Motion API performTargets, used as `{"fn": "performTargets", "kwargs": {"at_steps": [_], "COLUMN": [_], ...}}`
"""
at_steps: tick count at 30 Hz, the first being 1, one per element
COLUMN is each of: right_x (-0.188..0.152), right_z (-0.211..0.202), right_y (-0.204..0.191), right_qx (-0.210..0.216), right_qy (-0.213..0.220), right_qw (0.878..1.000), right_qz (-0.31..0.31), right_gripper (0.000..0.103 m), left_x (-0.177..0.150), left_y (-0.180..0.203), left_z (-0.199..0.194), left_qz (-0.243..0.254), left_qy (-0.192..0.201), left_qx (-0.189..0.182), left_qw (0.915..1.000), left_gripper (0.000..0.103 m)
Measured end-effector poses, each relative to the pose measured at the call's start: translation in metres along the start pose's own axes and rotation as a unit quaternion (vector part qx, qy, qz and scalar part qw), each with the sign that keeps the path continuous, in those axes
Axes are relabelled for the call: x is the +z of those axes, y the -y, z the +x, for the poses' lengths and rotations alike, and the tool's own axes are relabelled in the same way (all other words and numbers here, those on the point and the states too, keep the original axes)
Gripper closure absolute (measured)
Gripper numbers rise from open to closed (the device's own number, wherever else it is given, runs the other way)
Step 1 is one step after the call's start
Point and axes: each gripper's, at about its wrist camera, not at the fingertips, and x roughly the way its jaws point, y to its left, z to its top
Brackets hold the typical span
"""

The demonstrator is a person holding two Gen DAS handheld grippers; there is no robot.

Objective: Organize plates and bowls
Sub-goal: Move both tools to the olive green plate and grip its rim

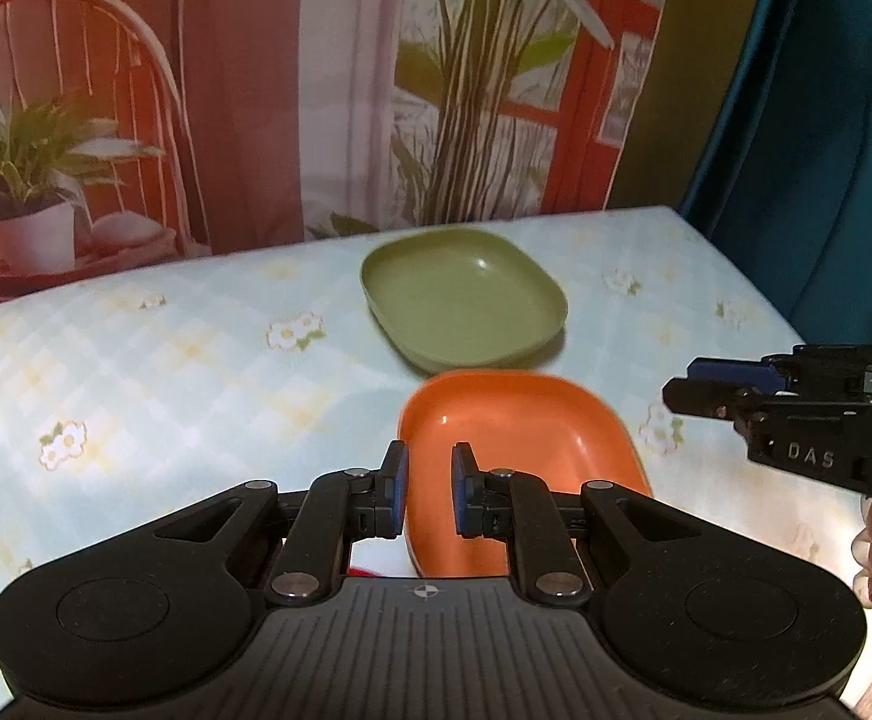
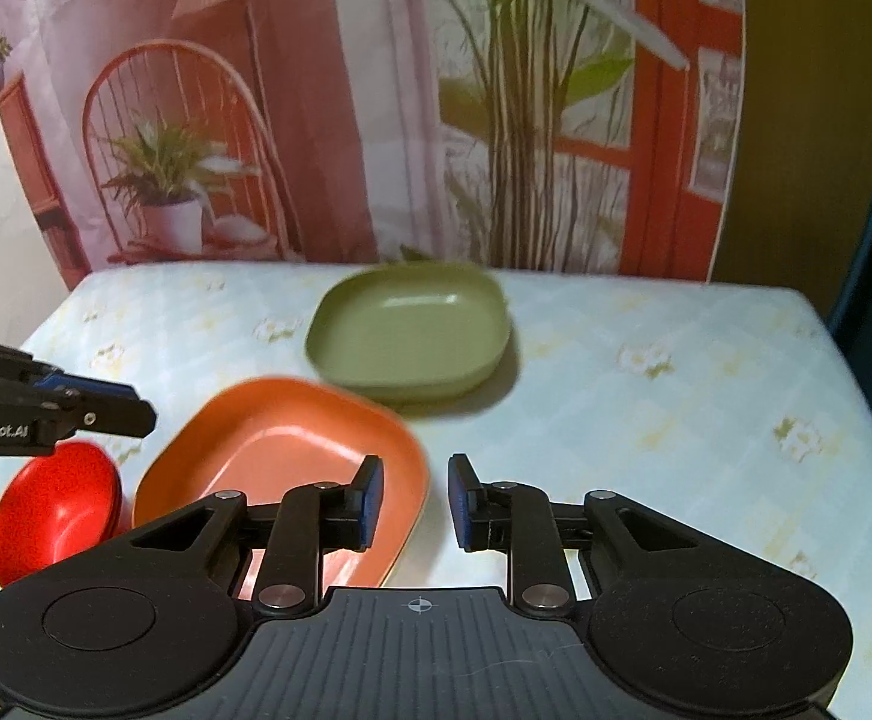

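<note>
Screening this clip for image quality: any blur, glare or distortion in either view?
Left wrist: orange plate and green plate have smeared edges, small glints inside; backdrop soft. Right wrist: same plate-edge blur, fisheye bends the table edge, dark vignette at corners.

The table (image 2: 646, 420) lies bare to the right of the green plate (image 2: 411, 330) and orange plate (image 2: 279, 456); those two nearly touch, leaving no passage between; a red bowl (image 2: 54, 510) crowds the orange plate's left side.
</note>
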Motion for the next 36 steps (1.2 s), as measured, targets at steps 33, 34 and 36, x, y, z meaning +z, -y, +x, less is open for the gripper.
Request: {"fn": "performTargets", "kwargs": {"at_steps": [33,34,36], "right_x": [0.117,0.116,0.111], "right_z": [0.042,0.046,0.055], "right_y": [0.047,0.05,0.054], "right_qx": [-0.038,-0.038,-0.038], "right_qy": [0.065,0.061,0.054], "right_qw": [0.997,0.997,0.998], "right_qz": [-0.018,-0.016,-0.009], "right_gripper": [0.078,0.078,0.078], "left_x": [0.083,0.082,0.08], "left_y": [-0.021,-0.022,-0.026], "left_z": [0.04,0.044,0.053], "left_qz": [-0.047,-0.048,-0.053], "left_qy": [0.056,0.051,0.042], "left_qx": [0.034,0.034,0.034], "left_qw": [0.9967,0.9969,0.9971], "left_gripper": [0.087,0.087,0.087]}}
